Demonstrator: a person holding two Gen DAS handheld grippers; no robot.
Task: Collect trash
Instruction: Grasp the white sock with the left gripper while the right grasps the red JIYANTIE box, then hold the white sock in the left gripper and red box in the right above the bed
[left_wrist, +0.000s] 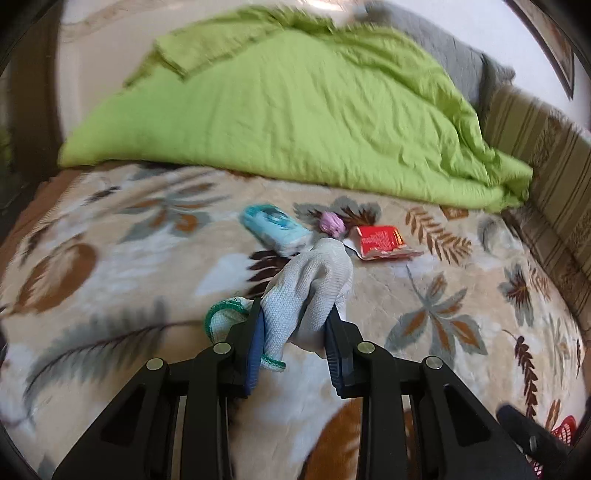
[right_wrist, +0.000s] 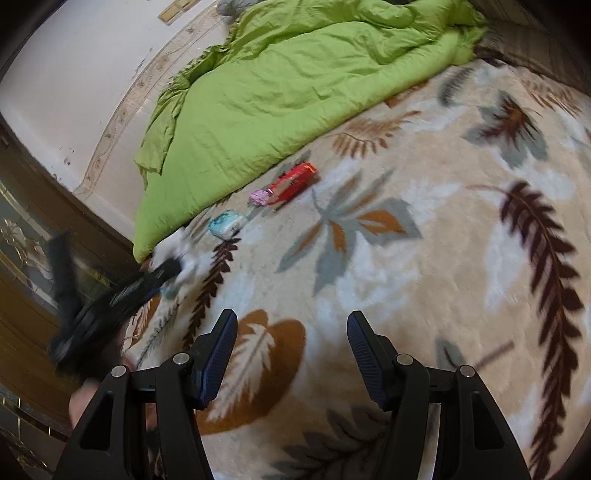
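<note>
My left gripper (left_wrist: 295, 314) is shut on a pale grey-white knit glove (left_wrist: 314, 284) with a green cuff, held above the leaf-patterned blanket (left_wrist: 461, 295). Beyond the glove lie a light blue tissue pack (left_wrist: 273, 225), a small crumpled purple wrapper (left_wrist: 331, 222) and a torn red wrapper (left_wrist: 380, 240). In the right wrist view my right gripper (right_wrist: 291, 325) stands open over the blanket (right_wrist: 424, 277), nothing between its fingers. That view shows the same blue pack (right_wrist: 228, 222), purple wrapper (right_wrist: 259, 196) and red wrapper (right_wrist: 291, 182) farther off. The blurred left gripper (right_wrist: 122, 291) holds the glove (right_wrist: 181, 258) at the left.
A rumpled lime green duvet (left_wrist: 288, 110) covers the far half of the bed. A striped headboard or cushion (left_wrist: 546, 177) runs along the right. A wall (right_wrist: 74, 74) and dark wooden furniture (right_wrist: 33, 295) border the bed's left side. A red basket (left_wrist: 563, 430) peeks in at lower right.
</note>
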